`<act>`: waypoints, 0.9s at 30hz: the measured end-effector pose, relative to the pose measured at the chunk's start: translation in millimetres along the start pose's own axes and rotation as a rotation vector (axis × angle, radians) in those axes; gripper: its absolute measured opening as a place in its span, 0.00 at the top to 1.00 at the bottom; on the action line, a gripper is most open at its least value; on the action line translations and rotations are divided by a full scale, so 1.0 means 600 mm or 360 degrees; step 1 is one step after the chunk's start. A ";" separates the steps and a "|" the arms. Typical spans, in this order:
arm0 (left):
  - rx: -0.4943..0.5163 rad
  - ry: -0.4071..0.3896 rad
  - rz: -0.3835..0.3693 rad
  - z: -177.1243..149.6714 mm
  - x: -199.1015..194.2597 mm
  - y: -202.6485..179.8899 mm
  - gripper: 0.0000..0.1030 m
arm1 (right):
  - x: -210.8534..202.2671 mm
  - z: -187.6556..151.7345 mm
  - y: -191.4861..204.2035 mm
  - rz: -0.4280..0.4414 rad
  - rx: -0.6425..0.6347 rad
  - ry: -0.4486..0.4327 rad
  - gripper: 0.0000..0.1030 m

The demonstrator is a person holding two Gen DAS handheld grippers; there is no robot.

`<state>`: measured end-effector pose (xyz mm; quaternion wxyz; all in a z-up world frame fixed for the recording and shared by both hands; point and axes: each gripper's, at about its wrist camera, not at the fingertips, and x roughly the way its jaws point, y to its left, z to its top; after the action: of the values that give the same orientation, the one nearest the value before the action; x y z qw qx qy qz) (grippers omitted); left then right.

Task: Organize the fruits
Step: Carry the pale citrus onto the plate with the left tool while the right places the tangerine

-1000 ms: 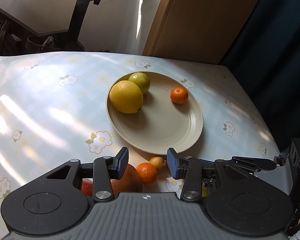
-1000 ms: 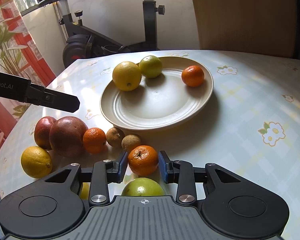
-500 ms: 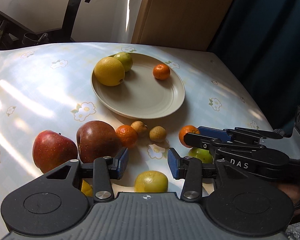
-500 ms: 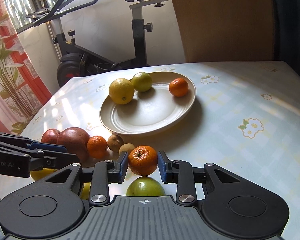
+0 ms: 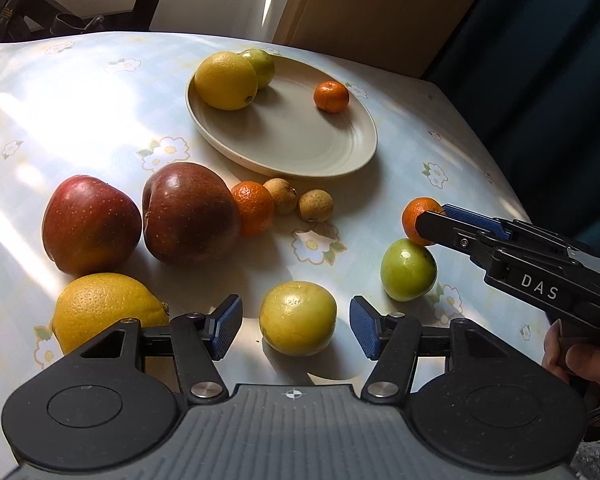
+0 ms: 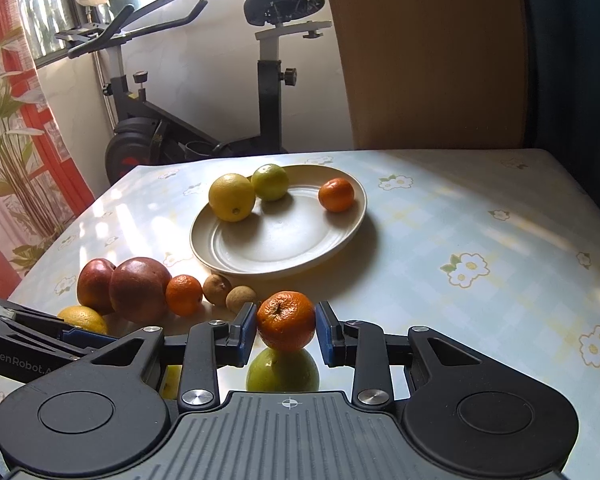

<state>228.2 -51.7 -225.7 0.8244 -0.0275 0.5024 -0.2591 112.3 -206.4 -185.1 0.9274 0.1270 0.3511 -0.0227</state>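
Right gripper (image 6: 286, 328) is clamping a small mandarin (image 6: 286, 320) between its blue fingers (image 6: 247, 330), holding it just above a green fruit (image 6: 283, 372) on the bench (image 6: 480, 220). Left gripper (image 5: 296, 326) is hanging over a yellow-green citrus (image 5: 297, 318); its fingers have just been opening and are standing wide on either side of it, apart from the skin. The cream plate (image 5: 292, 148) is carrying a yellow citrus, a green fruit and a small mandarin. Two red apples (image 5: 140, 216), another mandarin, two brown fruits and a lemon are lying beside the plate.
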 end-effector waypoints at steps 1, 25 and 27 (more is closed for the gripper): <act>0.0007 0.0012 -0.0002 -0.001 0.005 -0.002 0.40 | 0.001 -0.001 0.001 0.0010 0.0003 -0.0002 0.72; 0.0231 -0.0176 0.0173 0.020 -0.027 -0.029 0.55 | -0.009 0.011 0.004 0.0043 -0.0022 -0.0031 0.72; 0.0262 -0.0211 0.0174 0.037 -0.035 -0.033 0.55 | -0.013 0.020 0.002 0.0051 -0.0019 -0.0058 0.72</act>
<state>231.5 -64.3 -191.4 0.8682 0.0507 0.4246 -0.2518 114.6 -208.6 -171.1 0.9346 0.1267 0.3322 -0.0080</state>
